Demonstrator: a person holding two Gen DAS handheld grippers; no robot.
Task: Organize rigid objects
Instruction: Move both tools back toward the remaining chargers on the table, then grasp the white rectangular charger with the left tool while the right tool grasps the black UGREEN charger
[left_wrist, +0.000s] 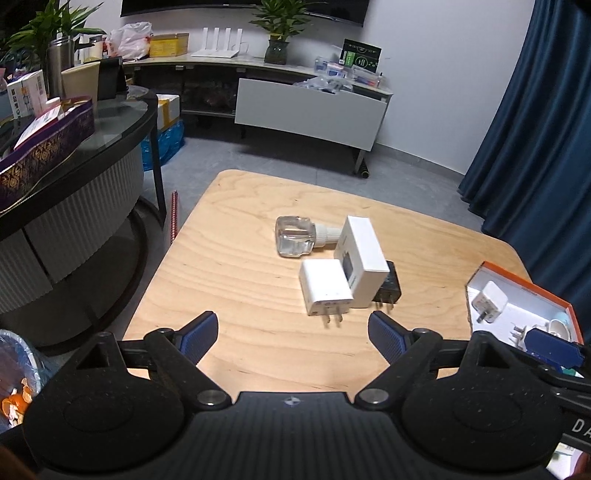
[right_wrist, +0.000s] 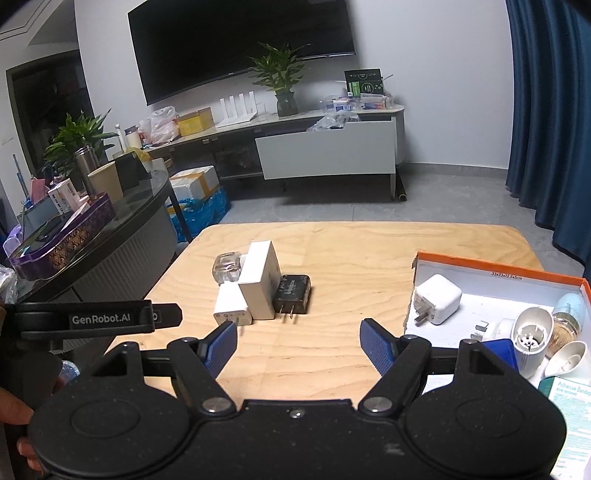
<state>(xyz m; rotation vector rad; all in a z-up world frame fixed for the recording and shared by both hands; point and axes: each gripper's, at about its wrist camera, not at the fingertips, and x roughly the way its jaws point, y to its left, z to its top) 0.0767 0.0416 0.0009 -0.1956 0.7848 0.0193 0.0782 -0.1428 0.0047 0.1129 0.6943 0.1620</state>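
Left wrist view first: the wooden counter (left_wrist: 229, 266) carries a tight cluster at its middle, and the orange-rimmed box (left_wrist: 524, 286) sits at its right edge, already holding a white plug and other small items. Both claws hang wide and empty, the left claw (left_wrist: 291, 332) just short of the cluster, the right claw (right_wrist: 299, 341) just short of it too, with the box to its right.

Biggest loose piece is the white box (left_wrist: 360, 258), lying across the others; it looks like light, stiff card with flat faces, so a pinch across its narrow sides should hold, though hard pressure may dent it. Next, the glass bottle (left_wrist: 293, 236) lies on its side behind, touching the white box; smooth, round-edged, probably the heaviest and the one to break, so I'd grip the ribbed white neck rather than the slick body. The white charger (left_wrist: 325, 291) sits nearest, prongs toward the camera; hard plastic, light, best taken on its flat sides, away from the prongs. Smallest, the black charger (left_wrist: 388, 288) is tucked against the white box, equally rigid, but crowded on the left.
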